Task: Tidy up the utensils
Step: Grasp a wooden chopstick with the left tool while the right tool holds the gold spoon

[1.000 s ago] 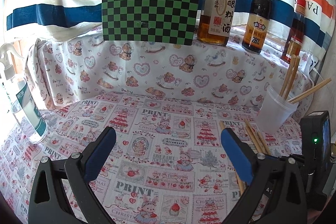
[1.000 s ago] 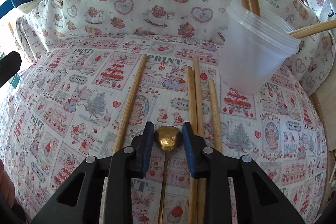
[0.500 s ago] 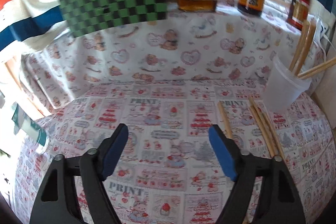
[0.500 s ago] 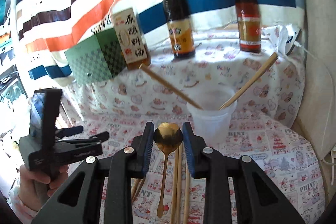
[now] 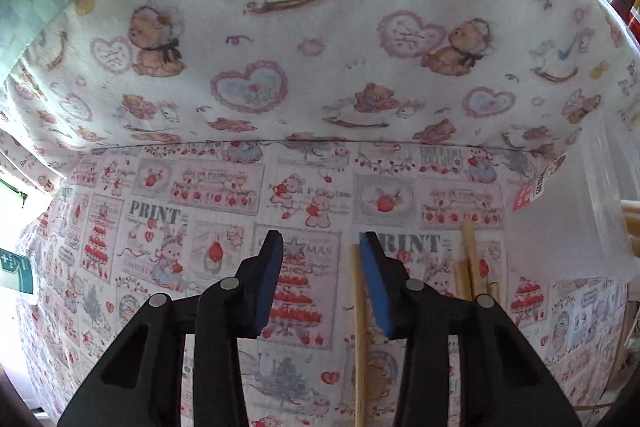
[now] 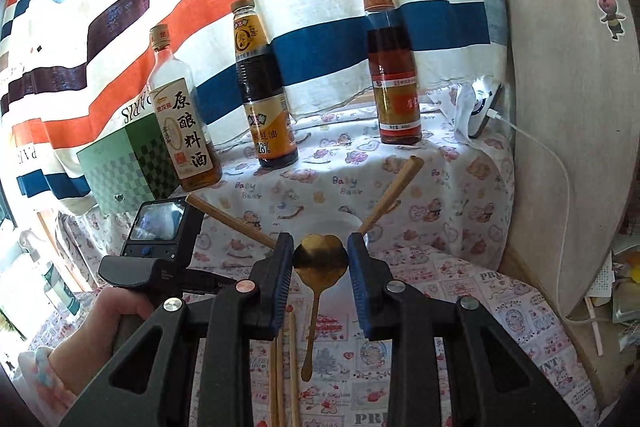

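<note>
Backdrop: your striped cloth [image 6: 280, 39] in orange, white, blue and dark bands hangs across the rear, lettered "PARIS". A pale panel [image 6: 568, 107] with a small cartoon sticker closes your right side.

Work surface: your table is covered by a Christmas-print cloth [image 5: 224, 211] with red motifs and the word "PRINT". Behind it a raised shelf is draped in a bear-and-heart "Baby Bear" cloth [image 5: 320, 59].

On the shelf: green checkerboard card [image 6: 120, 163] at left, then three upright bottles in a row — amber cooking wine [image 6: 182, 123], dark sauce bottle [image 6: 262, 91], red-capped bottle [image 6: 390, 67]. A white charger with cable [image 6: 486, 107] sits at the shelf's right end.

Clear plastic cup [image 6: 340, 223] stands on the table below the shelf, with chopsticks [image 6: 394, 193] leaning out of it to both sides.

Your right gripper [image 6: 320, 259] is clamped on the gold spoon [image 6: 320, 259], bowl upward between the pads, handle hanging down, held up in front of the cup.

Your left gripper [image 5: 320, 259] is low over the table, jaws parted, holding nothing; a loose chopstick [image 5: 360, 339] lies just inside its right finger, with more loose chopsticks [image 5: 470, 267] beside it near the cup.
</note>
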`<state>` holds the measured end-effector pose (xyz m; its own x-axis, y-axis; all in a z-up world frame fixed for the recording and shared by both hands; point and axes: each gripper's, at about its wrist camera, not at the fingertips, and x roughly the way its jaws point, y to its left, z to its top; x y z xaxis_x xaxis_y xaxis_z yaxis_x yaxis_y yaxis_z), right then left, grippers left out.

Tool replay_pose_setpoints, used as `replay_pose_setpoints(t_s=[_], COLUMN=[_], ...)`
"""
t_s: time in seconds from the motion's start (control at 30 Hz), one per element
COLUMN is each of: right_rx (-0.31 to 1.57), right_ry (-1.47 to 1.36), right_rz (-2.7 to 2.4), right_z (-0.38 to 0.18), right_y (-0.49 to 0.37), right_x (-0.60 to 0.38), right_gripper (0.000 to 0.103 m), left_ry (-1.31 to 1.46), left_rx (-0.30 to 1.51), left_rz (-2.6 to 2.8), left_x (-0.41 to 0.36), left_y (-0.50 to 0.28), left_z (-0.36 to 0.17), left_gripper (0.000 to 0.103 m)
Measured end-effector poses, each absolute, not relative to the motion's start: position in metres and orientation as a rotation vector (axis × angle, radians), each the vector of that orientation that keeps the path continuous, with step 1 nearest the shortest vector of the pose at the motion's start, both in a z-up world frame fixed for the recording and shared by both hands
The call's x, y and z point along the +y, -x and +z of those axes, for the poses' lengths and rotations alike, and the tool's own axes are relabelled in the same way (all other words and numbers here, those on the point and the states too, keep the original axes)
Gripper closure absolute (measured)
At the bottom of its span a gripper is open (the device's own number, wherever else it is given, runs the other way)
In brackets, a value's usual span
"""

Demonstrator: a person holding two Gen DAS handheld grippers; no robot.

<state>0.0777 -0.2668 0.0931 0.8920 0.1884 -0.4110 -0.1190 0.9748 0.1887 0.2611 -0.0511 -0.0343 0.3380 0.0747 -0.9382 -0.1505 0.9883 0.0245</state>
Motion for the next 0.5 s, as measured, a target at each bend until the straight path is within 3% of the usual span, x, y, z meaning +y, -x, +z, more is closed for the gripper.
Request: replay_pose_setpoints(t_s=[0.2, 0.23, 0.37, 0.5], right_rx=[0.427, 0.425, 0.434, 0.43], right_ry=[-0.172, -0.172, -0.18, -0.19], right_rz=[0.155, 0.154, 0.149, 0.145], right_z=[0.097, 0.097, 0.095, 0.096], right_y=[-0.074, -0.074, -0.076, -0.076], right_x=[-0.27, -0.271, -0.273, -0.276], right_gripper=[0.074, 0.074, 0.074, 0.074], left_ry=[0.127, 0.11, 0.098, 0.126], left_rx=[1.25, 1.237, 1.228, 1.115], left_rz=[0.099, 0.11, 0.06, 0.047], left_x=[-0.054, -0.056, -0.061, -0.05], left_y=[-0.264, -0.263, -0.255, -0.224], left_z=[-0.043, -0.042, -0.034, 0.01], left_gripper=[0.084, 0.095, 0.097, 0.097])
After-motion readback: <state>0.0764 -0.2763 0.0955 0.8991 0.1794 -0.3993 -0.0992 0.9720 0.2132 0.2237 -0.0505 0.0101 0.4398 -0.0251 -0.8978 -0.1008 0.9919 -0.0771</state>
